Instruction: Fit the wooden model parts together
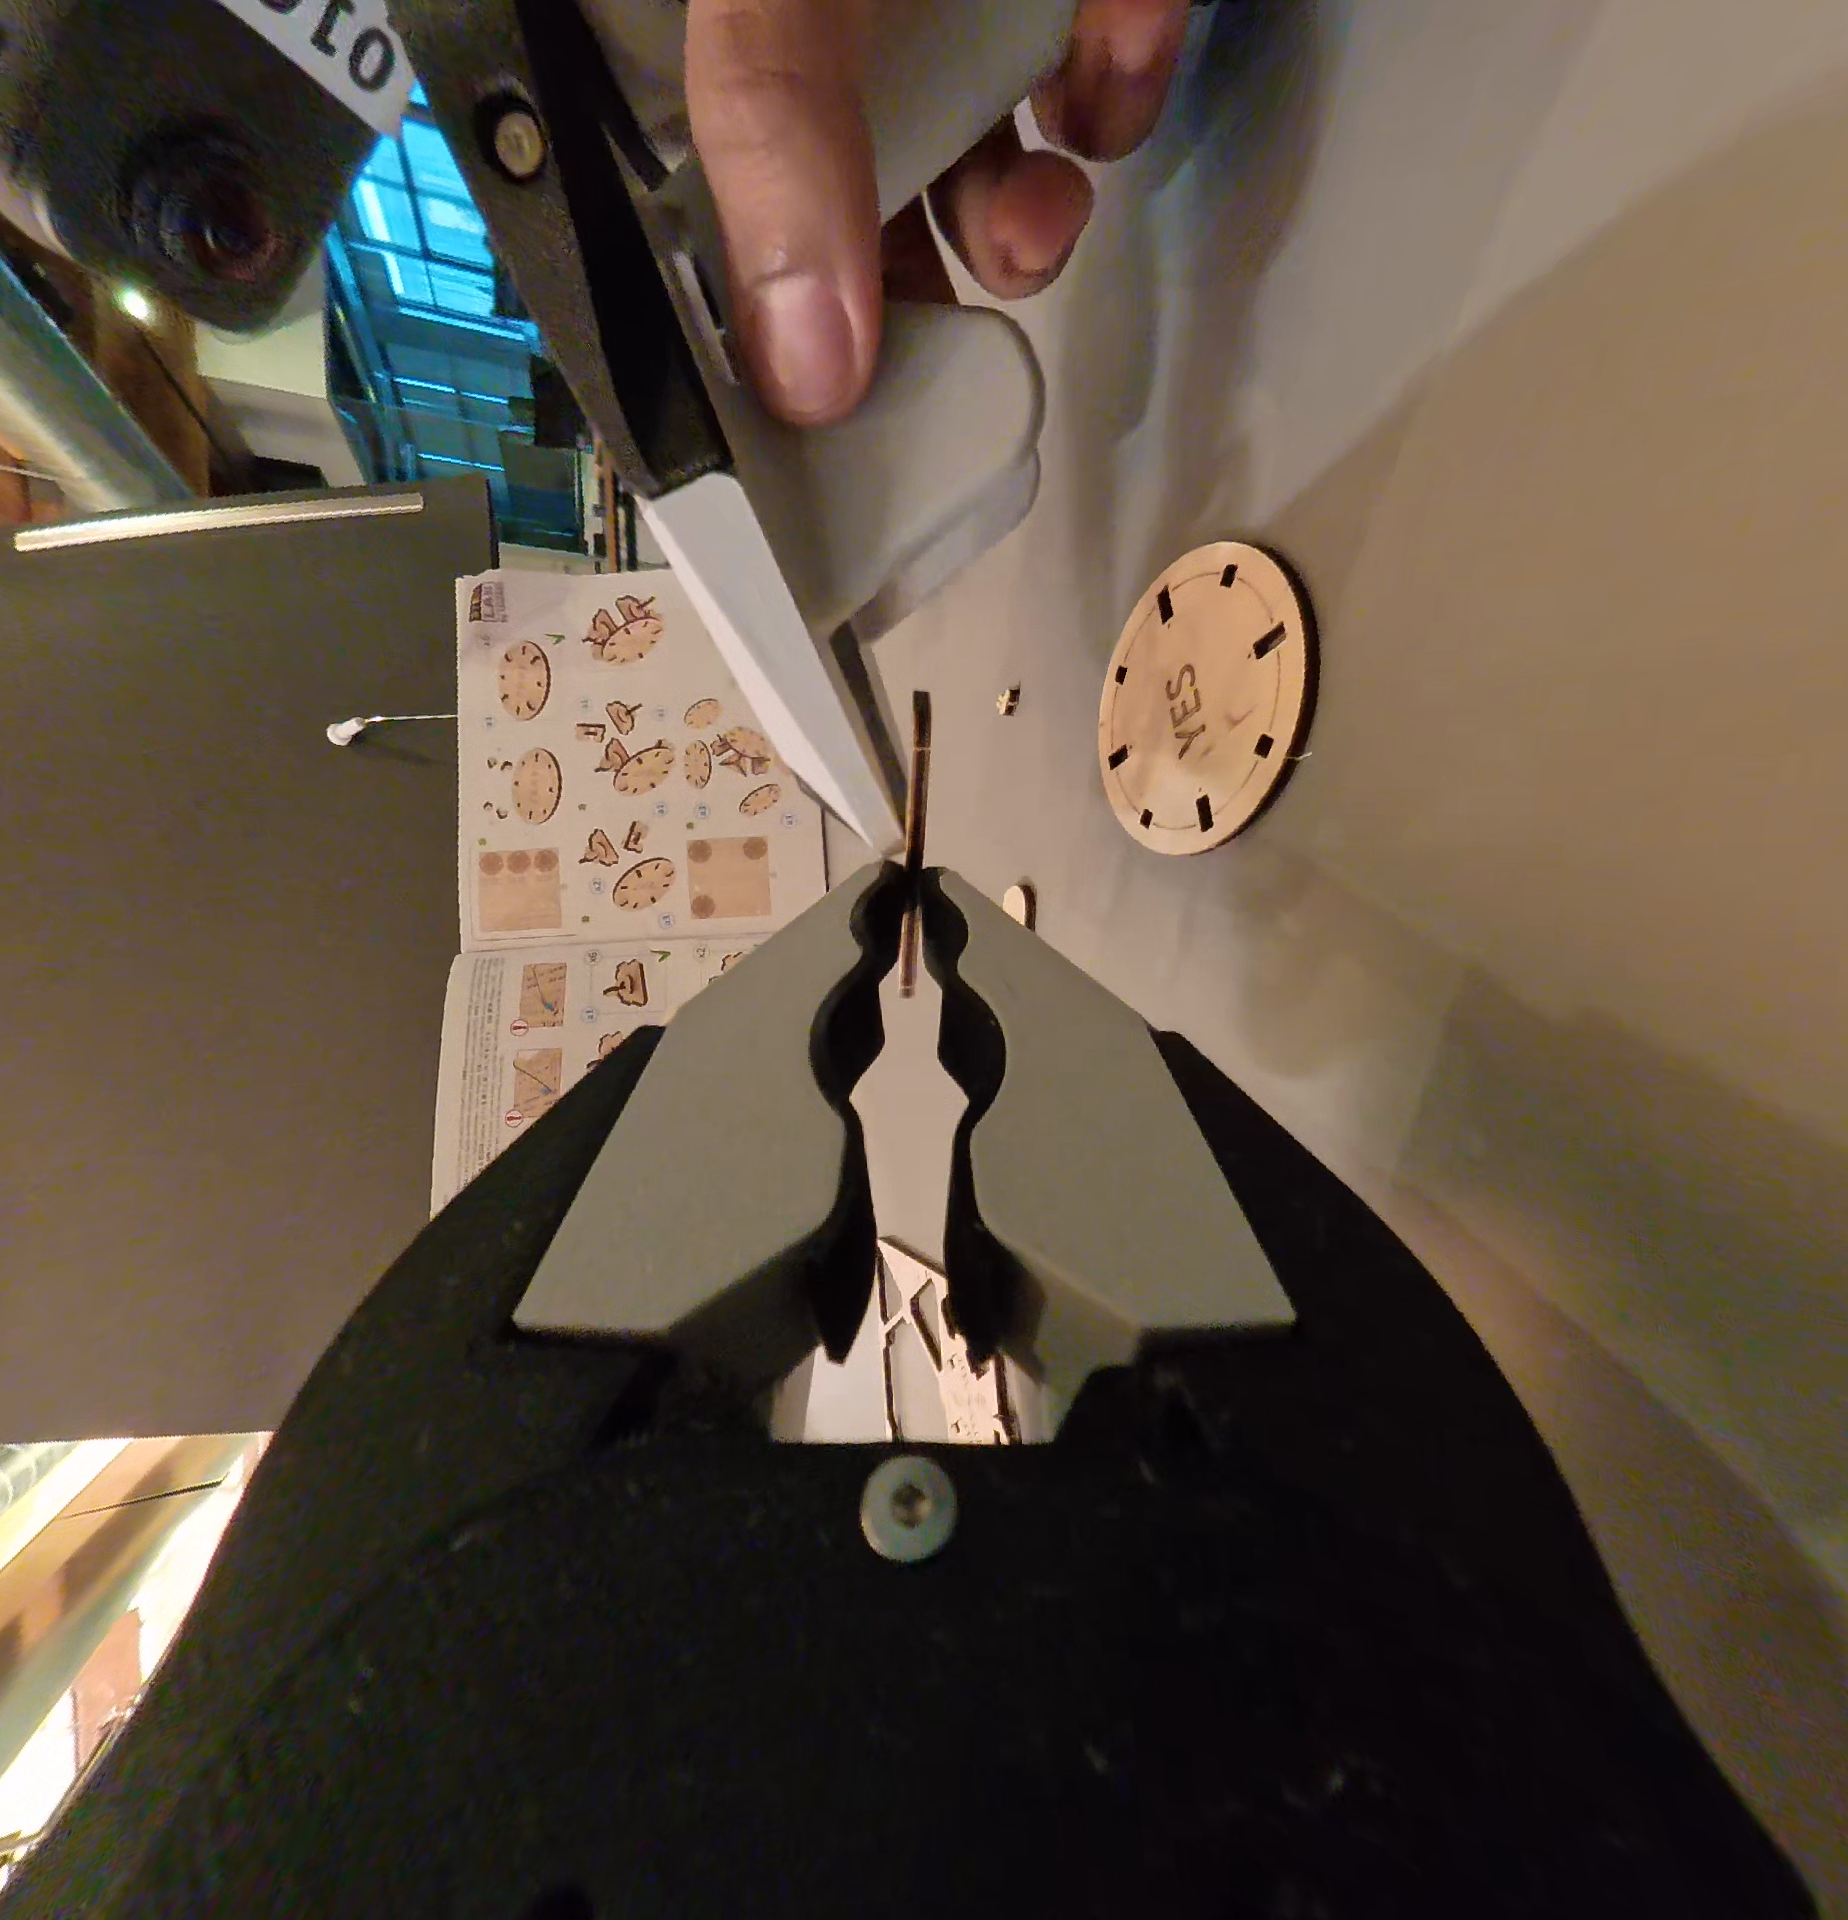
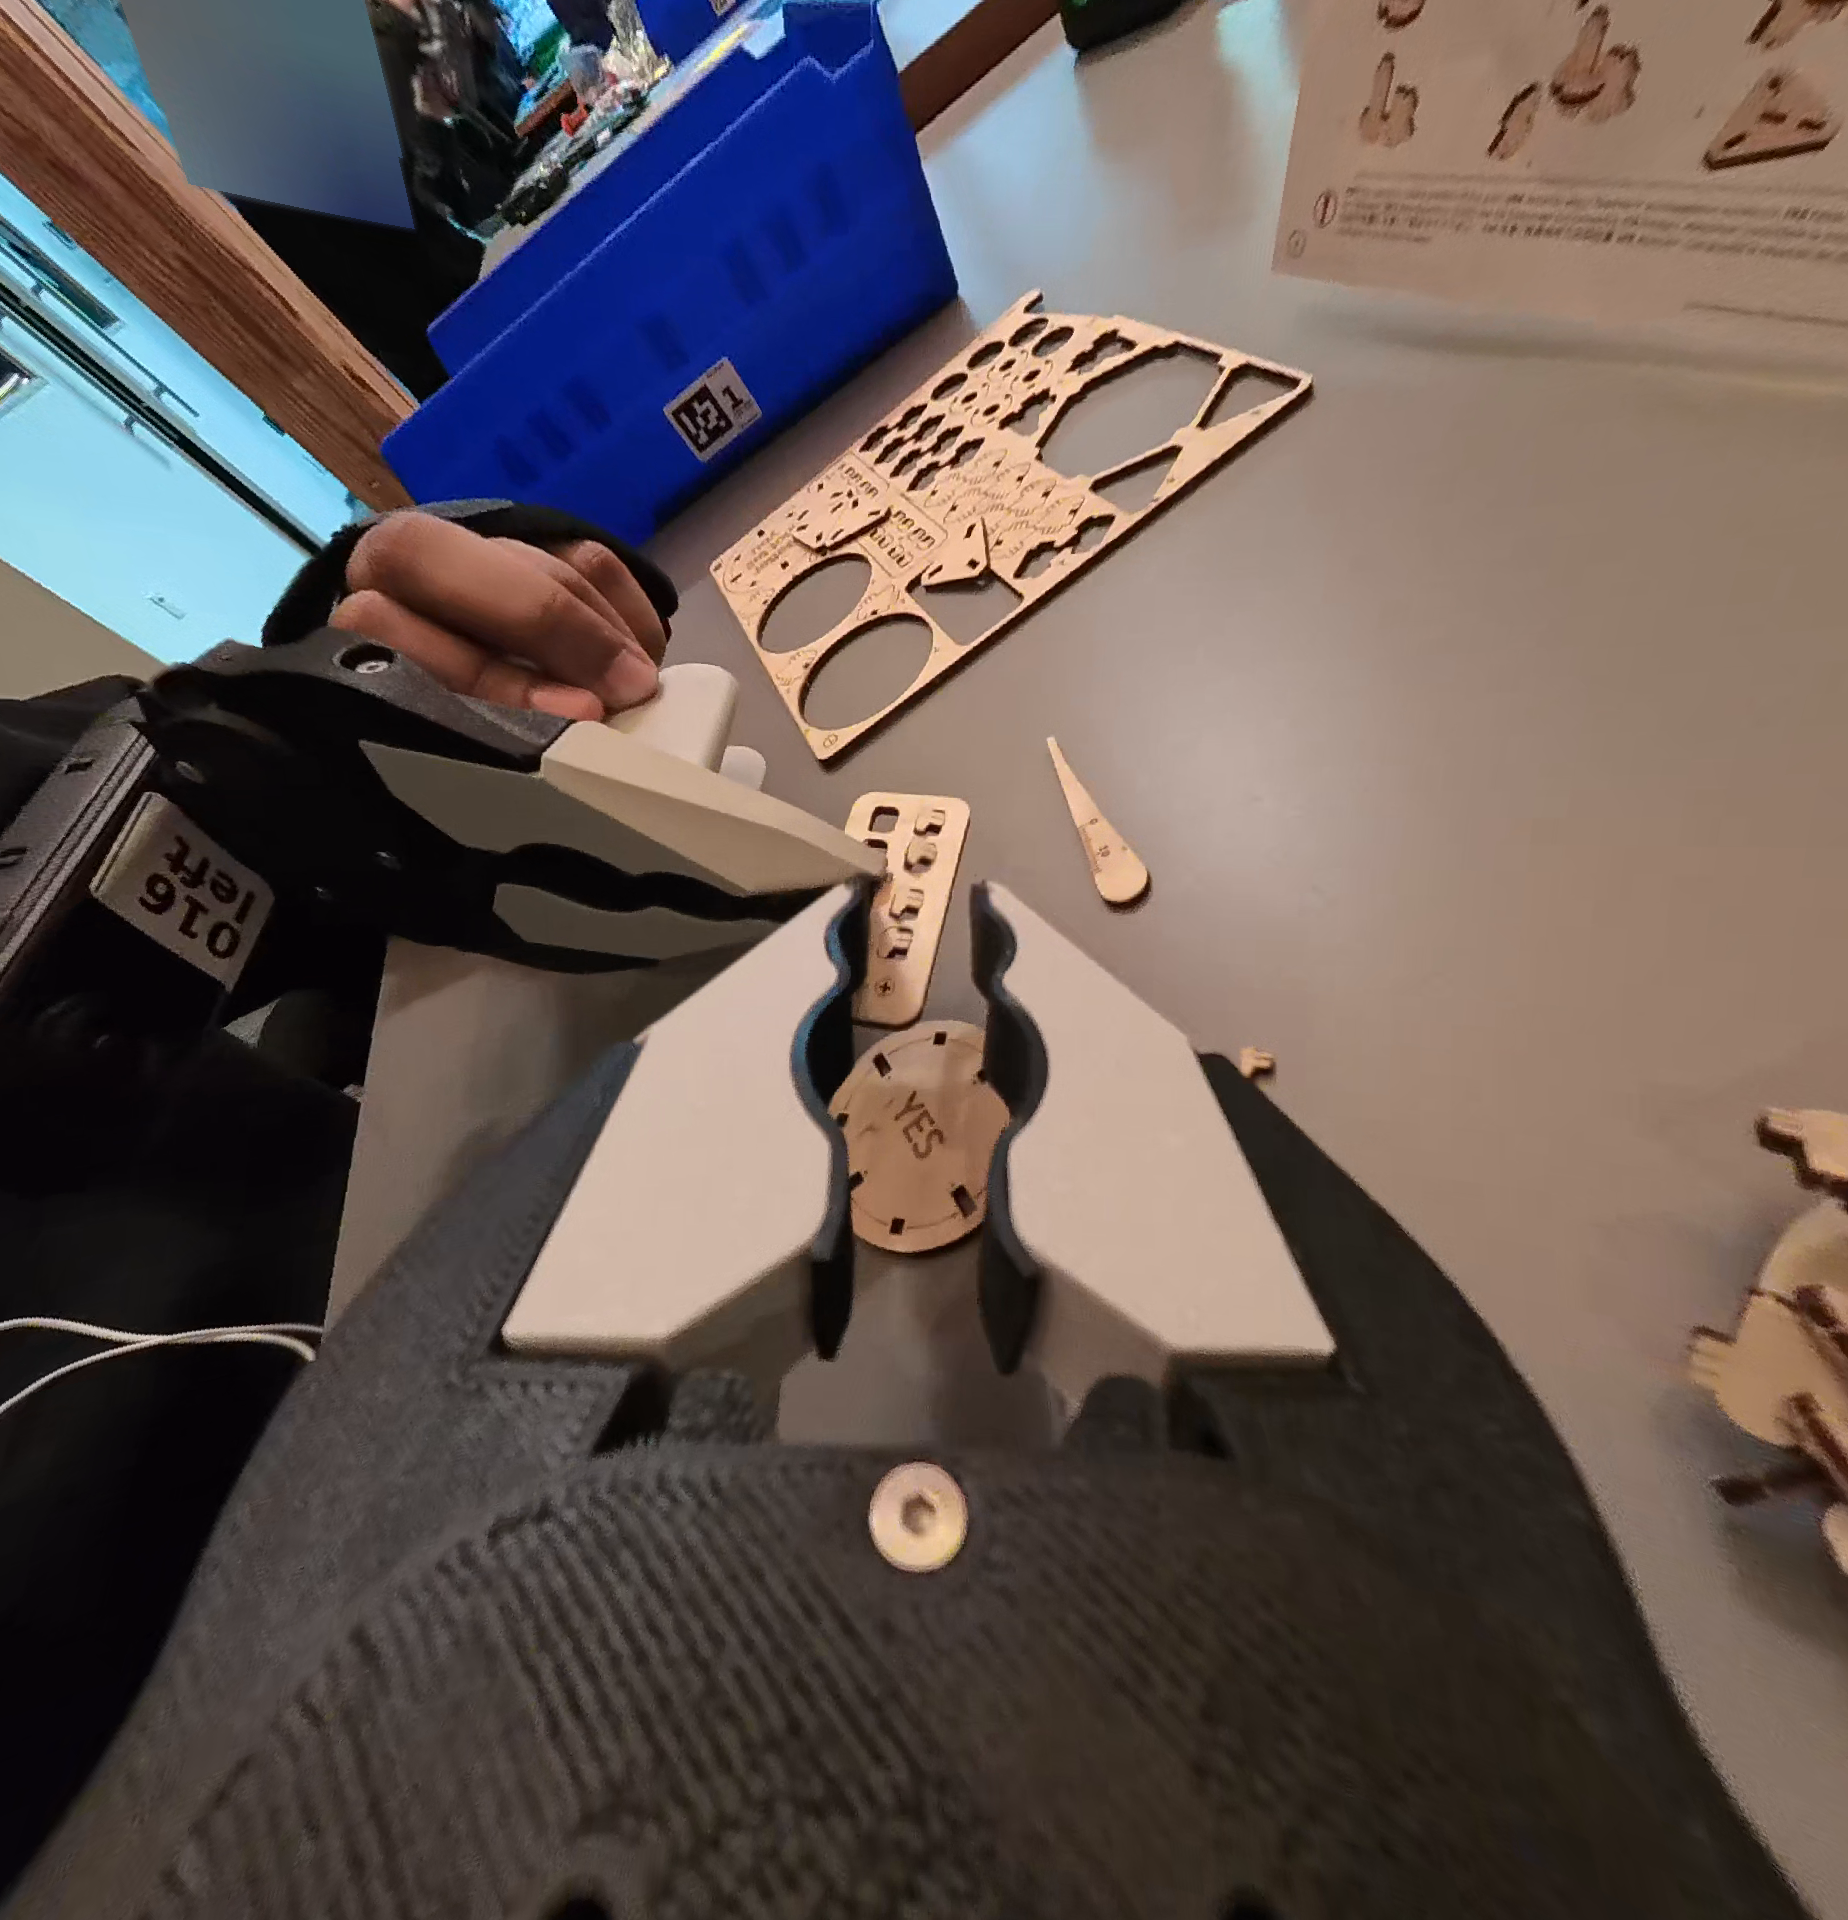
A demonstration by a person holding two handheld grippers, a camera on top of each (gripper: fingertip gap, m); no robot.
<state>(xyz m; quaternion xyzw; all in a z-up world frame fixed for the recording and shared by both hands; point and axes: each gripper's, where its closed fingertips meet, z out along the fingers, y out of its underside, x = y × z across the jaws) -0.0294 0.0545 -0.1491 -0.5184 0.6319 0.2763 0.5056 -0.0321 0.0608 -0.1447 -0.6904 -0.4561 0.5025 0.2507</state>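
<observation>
Fingers of the left gripper (image 1: 912, 883) clamped on a thin wooden strip (image 1: 915, 790); right gripper (image 2: 909, 899) fingers apart.
Only the right wrist view shows the strip's (image 2: 915, 894) punched face; the left shows it edge-on, above the worktop (image 1: 1419, 1039).

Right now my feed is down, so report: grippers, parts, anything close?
Left gripper shut on thin wooden strip. Right gripper open, beside the strip. Round wooden disc flat on table, apart.

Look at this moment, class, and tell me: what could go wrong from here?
1. The left gripper pinches the thin wooden strip only at its edge, so a nudge might twist it loose or snap it.
2. The right gripper stands open, its fingertip close against the left one; they could knock together.
3. Tiny loose wooden pieces on the table could be swept away.
</observation>
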